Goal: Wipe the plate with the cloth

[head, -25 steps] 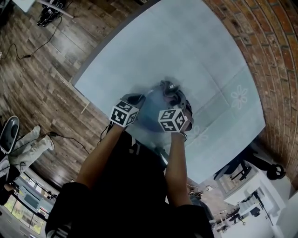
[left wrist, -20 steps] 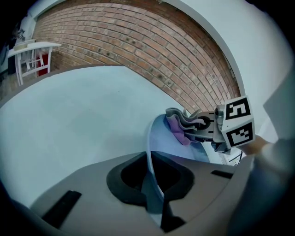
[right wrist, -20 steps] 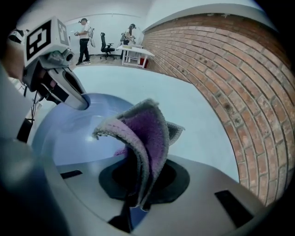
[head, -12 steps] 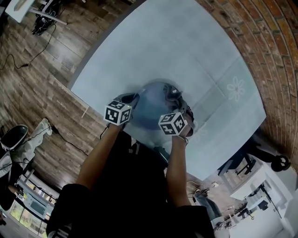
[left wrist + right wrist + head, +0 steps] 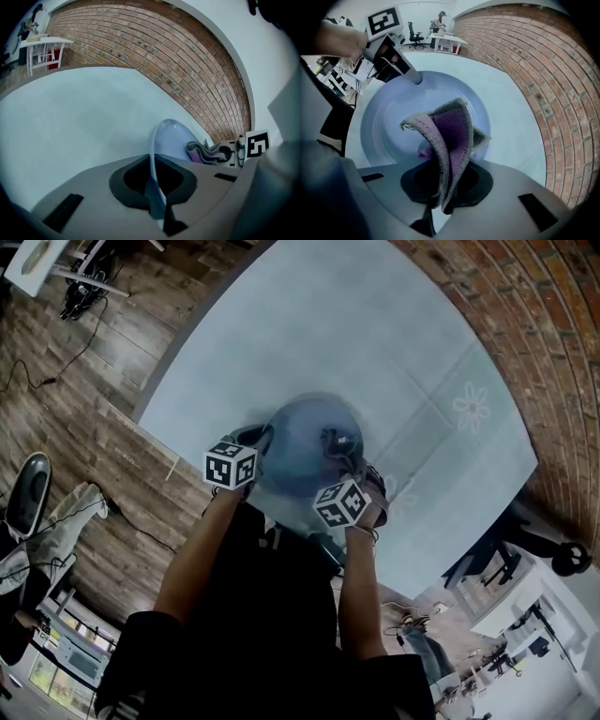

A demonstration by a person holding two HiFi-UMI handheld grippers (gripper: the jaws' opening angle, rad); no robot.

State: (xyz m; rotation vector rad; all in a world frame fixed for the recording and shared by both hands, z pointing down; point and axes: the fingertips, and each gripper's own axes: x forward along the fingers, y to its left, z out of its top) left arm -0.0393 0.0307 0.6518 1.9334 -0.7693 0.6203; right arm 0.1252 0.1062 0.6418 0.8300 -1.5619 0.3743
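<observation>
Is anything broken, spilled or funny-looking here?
No, nothing stands out. The blue plate looks whole, with its rim pinched in the left tongs. The right tongs hold the purple cloth bunched up over the plate. No spills show on the table.

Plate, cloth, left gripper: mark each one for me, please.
plate point(image 5: 386, 124), right gripper view, bare inner surface.
cloth point(image 5: 452, 131), right gripper view, purple inner fold.
left gripper point(image 5: 416, 79), right gripper view, tips clamped on the plate's rim.
</observation>
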